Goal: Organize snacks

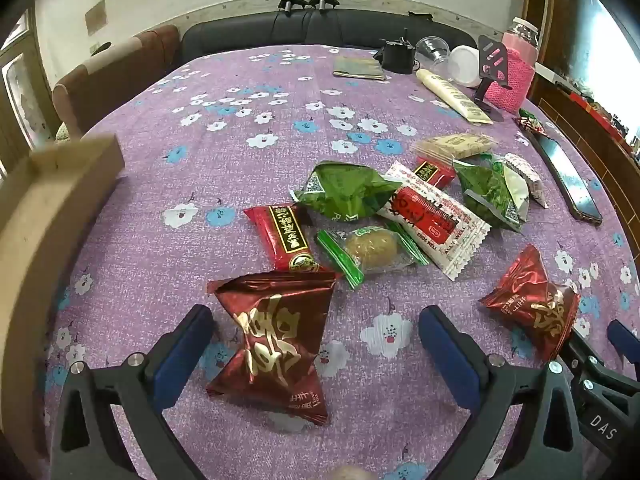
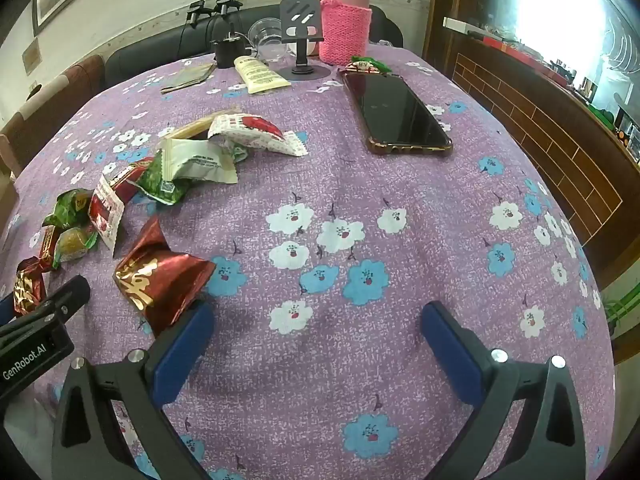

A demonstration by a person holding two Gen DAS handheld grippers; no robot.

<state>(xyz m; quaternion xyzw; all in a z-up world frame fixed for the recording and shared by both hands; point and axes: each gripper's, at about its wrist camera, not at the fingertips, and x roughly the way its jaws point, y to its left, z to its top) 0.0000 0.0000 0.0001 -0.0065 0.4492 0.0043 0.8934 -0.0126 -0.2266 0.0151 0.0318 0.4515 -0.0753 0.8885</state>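
Note:
Several wrapped snacks lie loose on the purple flowered tablecloth (image 1: pixel 240 152). My left gripper (image 1: pixel 316 320) is open, and a dark red foil packet (image 1: pixel 276 340) lies on the cloth between its fingers, closer to the left one. Beyond it lie a red bar (image 1: pixel 282 236), a clear green-edged cookie pack (image 1: pixel 372 248), green packets (image 1: pixel 344 190) and a red-and-white sachet (image 1: pixel 432 220). A second dark red packet (image 1: pixel 532 300) lies to the right. My right gripper (image 2: pixel 316 320) is open and empty over bare cloth; that second packet (image 2: pixel 160 280) touches its left finger.
A cardboard box (image 1: pixel 48 208) stands at the left edge. A phone (image 2: pixel 396 116) lies right of the snacks. At the far end stand a pink-sleeved bottle (image 2: pixel 346 20), a phone stand (image 2: pixel 300 32), a tube (image 2: pixel 260 74), a plastic cup and a black device. Chairs surround the table.

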